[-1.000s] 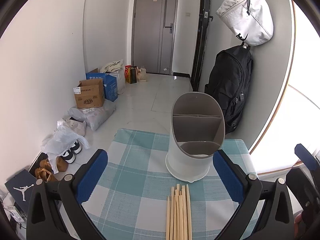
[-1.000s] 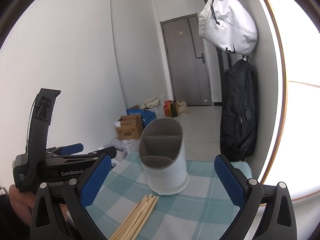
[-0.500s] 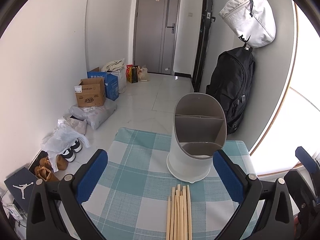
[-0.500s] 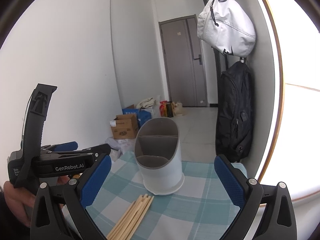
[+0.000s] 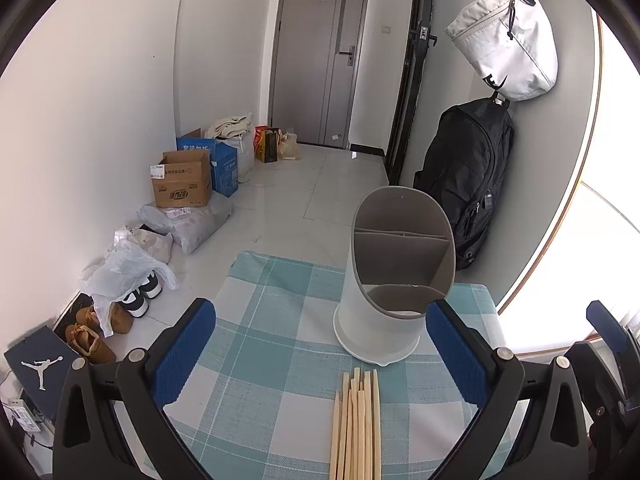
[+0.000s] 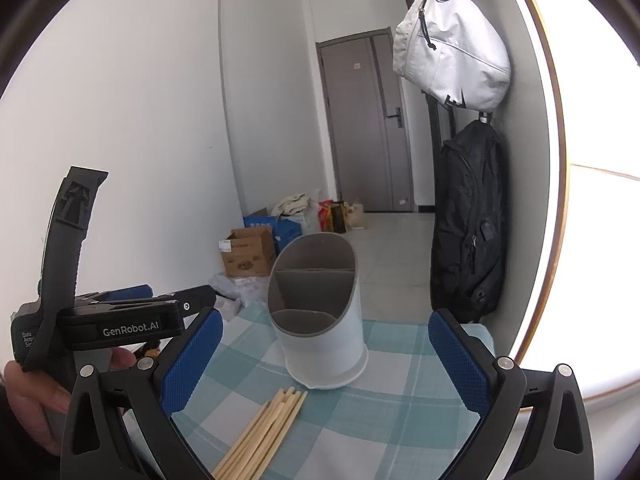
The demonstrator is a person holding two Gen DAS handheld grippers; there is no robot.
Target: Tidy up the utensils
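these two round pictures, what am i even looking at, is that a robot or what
No robot here. A person holds a hand-held clamp tool in each hand, and each tool has a wide-angle camera looking out along its two blue-padded fingers. That is why the pictures look round and bent.

One picture is from the left gripper, the other from the right gripper. In the right view you can also see the left tool from the side, with the person's hand around it.

On the table lies a checked cloth. On it stands a white utensil holder with grey compartments that look empty, and in front of it a bundle of wooden chopsticks lying flat.

Both grippers are open and hold nothing.
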